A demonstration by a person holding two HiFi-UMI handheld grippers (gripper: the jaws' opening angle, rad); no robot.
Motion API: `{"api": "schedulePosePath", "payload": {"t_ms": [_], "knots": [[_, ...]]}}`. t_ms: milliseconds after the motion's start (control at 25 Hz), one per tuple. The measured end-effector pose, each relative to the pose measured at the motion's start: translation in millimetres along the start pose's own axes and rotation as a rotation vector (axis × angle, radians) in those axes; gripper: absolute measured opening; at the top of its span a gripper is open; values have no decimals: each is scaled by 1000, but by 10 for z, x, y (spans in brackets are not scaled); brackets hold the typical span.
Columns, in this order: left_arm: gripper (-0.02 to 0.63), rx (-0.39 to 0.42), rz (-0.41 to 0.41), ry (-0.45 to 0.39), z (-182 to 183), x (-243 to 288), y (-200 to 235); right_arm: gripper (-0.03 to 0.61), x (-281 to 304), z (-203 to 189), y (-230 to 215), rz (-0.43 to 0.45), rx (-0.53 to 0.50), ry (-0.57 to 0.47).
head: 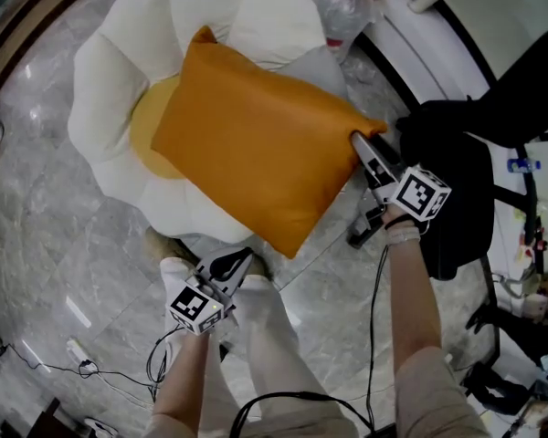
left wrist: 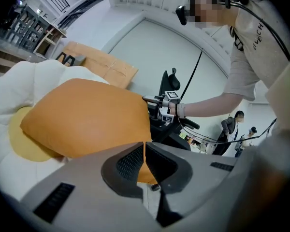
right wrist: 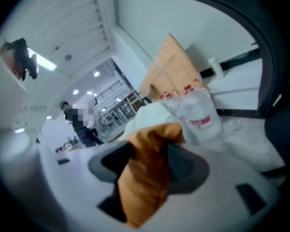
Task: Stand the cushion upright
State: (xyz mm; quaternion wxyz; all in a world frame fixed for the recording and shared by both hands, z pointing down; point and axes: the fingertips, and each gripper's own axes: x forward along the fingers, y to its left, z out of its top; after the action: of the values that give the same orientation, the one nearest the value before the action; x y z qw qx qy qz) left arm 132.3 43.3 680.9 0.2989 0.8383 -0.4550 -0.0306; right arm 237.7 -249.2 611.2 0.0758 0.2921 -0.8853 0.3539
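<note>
Hold firm with the right gripper (head: 362,147), fingers clamped on the right corner of the orange cushion (head: 256,144) lying slanted across the white petal seat (head: 110,89). Lift that corner; brace the near edge with the left gripper (head: 243,261), fingers together, empty.

– What does the orange cushion (head: 256,144) hide?
– It covers most of the yellow centre (head: 146,124) of the white flower seat (head: 110,71). Its near edge is behind the left gripper (left wrist: 145,146) in that gripper's view.
– And the right gripper view?
– All is blurred there. The cushion's corner fills the gap between the fingers (right wrist: 186,166), and the person (right wrist: 87,134) far behind is too small to tell
</note>
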Motion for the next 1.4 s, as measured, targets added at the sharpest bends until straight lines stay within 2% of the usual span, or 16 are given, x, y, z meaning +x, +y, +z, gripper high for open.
{"api": "schedulePosePath", "payload": {"t_ms": [160, 240, 320, 600, 800, 1000, 1200, 1400], "knots": [[26, -61, -67, -30, 4, 5, -104, 211, 45, -28, 200, 72, 15, 140], [28, -58, -79, -31, 12, -11, -148, 176, 66, -38, 356, 107, 9, 198], [62, -52, -70, -25, 10, -48, -155, 140, 113, -13, 536, 134, 0, 217], [95, -71, 20, -51, 74, -351, -49, 90, 419, 328, 1139, 170, 142, 83], [106, -8, 62, -117, 493, -607, -90, 75, 760, 598, 1474, 131, 286, 21], [140, 80, 153, -243, 1104, -965, -53, 66, 1145, 782, 1818, 91, 337, -7], [177, 94, 275, -253, 1266, -1232, 117, 58, 1580, 916, 2197, 62, 389, -13], [186, 136, 318, -287, 1539, -1351, 257, 55, 2153, 1047, 2609, 24, 416, -20]]}}
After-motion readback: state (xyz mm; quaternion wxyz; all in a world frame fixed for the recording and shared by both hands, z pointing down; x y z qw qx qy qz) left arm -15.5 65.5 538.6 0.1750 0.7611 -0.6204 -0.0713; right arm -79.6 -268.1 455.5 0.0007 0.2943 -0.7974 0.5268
